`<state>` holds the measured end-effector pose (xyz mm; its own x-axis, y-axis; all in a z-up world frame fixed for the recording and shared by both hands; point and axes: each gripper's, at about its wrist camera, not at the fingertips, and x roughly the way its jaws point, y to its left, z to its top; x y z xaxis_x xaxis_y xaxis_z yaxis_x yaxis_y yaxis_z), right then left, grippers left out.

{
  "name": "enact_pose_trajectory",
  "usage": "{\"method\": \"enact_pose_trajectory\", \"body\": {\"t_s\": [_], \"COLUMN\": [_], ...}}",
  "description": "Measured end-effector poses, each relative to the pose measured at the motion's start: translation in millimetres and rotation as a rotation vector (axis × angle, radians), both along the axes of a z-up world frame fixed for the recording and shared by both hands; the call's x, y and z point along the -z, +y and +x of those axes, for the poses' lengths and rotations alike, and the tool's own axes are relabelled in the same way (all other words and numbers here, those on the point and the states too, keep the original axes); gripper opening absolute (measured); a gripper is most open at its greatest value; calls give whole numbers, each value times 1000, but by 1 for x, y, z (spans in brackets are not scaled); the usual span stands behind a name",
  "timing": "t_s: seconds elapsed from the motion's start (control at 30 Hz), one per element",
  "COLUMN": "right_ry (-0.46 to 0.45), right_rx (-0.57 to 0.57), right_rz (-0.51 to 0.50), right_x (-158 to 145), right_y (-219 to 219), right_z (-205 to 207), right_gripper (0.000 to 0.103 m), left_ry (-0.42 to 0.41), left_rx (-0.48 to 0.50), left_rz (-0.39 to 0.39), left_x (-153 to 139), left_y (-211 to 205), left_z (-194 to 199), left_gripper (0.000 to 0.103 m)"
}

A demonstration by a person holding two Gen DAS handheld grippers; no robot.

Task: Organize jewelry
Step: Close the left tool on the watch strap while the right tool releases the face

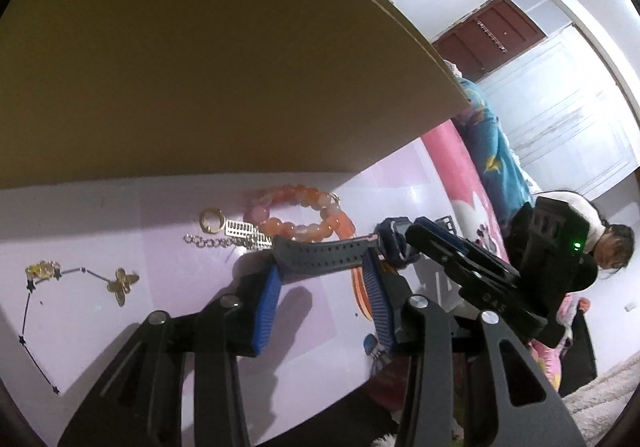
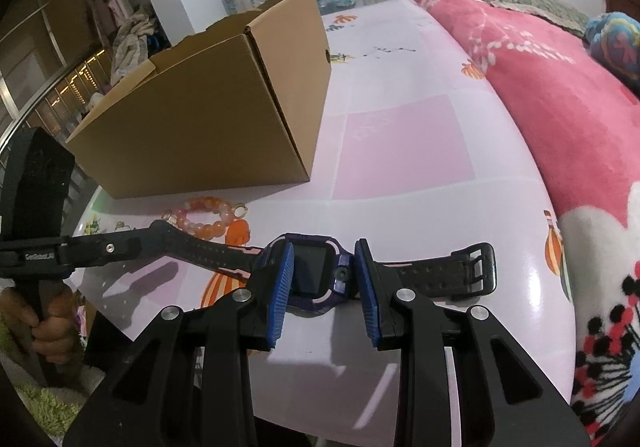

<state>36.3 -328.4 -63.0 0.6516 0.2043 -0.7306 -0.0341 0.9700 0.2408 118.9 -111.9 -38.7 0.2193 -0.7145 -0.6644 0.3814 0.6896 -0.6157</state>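
With the right gripper (image 2: 324, 275) clamped on the watch (image 2: 316, 267) and the left gripper (image 1: 320, 271) seemingly pinching its strap (image 1: 324, 253), lift level toward the box (image 2: 208, 115).

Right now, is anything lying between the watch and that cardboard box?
Yes. The orange bead bracelet lies on the sheet between the watch and the cardboard box, near the box's foot. The watch is held above it, so it may pass over.

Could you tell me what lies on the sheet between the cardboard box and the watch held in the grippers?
The orange bead bracelet lies there, between box and watch, seen in the right wrist view.
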Motion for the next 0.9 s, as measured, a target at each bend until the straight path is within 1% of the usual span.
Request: {"method": "enact_pose_trajectory", "body": {"t_s": [0.03, 0.1, 0.13, 0.2, 0.3, 0.37, 0.43, 0.5, 0.57, 0.67, 0.77, 0.83, 0.9], "right_ry": [-2, -3, -3, -4, -2, -1, 3, 8, 6, 2, 2, -3, -7], "right_rx": [-2, -4, -6, -9, -16, -18, -20, -14, -1, 54, 123, 159, 188], "right_rz": [-1, 0, 0, -1, 2, 2, 13, 34, 46, 57, 96, 106, 93], "right_x": [0, 0, 0, 0, 0, 0, 0, 0, -2, -5, -9, -11, -13], "right_y": [0, 0, 0, 0, 1, 3, 4, 3, 0, -11, -28, -37, -41], "right_z": [0, 0, 0, -1, -1, -3, -4, -8, -15, -29, -39, -43, -43], "right_gripper": [29, 29, 29, 29, 29, 29, 29, 29, 34, 38, 38, 38, 38], "left_ry": [-4, -11, -13, -24, -59, -88, -134, -171, -192, -215, -216, -216, -214], "left_rx": [-9, -24, -30, -41, -47, -42, -28, -16, -6, 5, 7, 5, 0], "left_rz": [10, 34, 44, 78, 128, 162, 230, 272, 301, 332, 340, 347, 347], "left_x": [0, -2, -2, -3, -5, -8, -11, -15, -17, -20, -20, -20, -20], "left_y": [-1, 0, 0, -2, -8, -10, -15, -19, -23, -23, -22, -20, -19], "left_z": [1, 3, 4, 5, 4, 1, -4, -8, -11, -16, -20, -21, -23], "left_gripper": [32, 22, 20, 9, 5, 4, 4, 4, 4, 4, 4, 4, 4]}}
